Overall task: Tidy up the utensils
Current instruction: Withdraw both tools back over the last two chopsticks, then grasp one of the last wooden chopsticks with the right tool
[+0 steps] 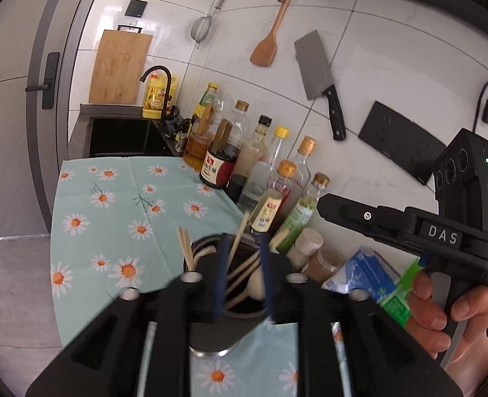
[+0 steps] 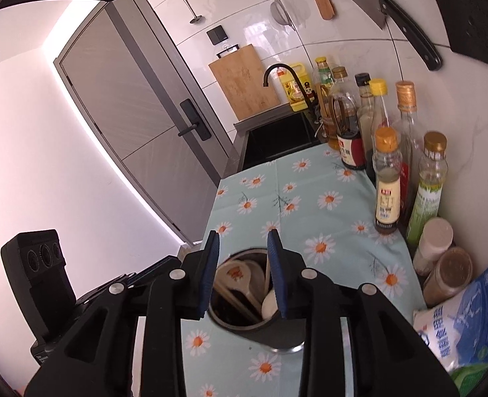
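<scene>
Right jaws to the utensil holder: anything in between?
Nothing visible. The right gripper is open right above the utensil holder, its jaws framing the spoons and chopsticks inside. The bottles stand off to the right.

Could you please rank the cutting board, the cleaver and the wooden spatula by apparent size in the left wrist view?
1. Cutting board, clearly largest.
2. Cleaver.
3. Wooden spatula, narrower but about equally long, so these two are close.

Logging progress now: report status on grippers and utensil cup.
Left gripper open, right gripper open, both empty above utensil cup. Spoons and chopsticks inside. Bottles alongside, not blocking.
</scene>
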Available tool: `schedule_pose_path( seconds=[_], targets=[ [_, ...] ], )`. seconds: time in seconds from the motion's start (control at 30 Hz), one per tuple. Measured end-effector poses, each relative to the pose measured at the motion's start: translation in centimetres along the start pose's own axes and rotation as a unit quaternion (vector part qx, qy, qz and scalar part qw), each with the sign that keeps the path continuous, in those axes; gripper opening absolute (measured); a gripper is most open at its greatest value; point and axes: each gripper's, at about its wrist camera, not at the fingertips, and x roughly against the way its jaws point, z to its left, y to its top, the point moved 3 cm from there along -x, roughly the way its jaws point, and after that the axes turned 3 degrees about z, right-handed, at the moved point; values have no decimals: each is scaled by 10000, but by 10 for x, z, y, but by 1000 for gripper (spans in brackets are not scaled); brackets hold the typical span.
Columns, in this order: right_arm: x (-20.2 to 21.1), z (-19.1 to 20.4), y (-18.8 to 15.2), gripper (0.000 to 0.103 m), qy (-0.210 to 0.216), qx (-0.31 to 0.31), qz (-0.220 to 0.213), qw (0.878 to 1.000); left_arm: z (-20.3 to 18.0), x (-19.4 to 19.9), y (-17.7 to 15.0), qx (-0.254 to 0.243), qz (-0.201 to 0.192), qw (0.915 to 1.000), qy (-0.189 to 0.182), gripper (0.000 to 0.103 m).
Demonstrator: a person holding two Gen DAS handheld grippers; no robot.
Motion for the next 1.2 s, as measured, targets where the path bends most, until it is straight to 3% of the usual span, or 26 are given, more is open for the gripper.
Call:
schedule_pose_path(
  seconds=[0.37,0.67,0.93,1.13,1.2],
  targets=[
    [0,-4,-101,40,-109,-745,1140,9906,-1,40,-62,-332,456,9983,147,30],
    [-5,-13,-173,42,-541,-1388,1746,9733,31,61,-135,142,1138,9932,193,30],
    [-25,-10,-228,42,-949,-1997,2488,9430,48,67,-182,367,1680,9850,155,29],
    [-47,-9,-272,42,-1123,-2544,3305,9019,52,69,-214,368,2023,9786,105,29],
    [-49,-8,-278,41,-1259,-2604,3370,8960,52,71,-225,387,2105,9768,69,29]
  ],
)
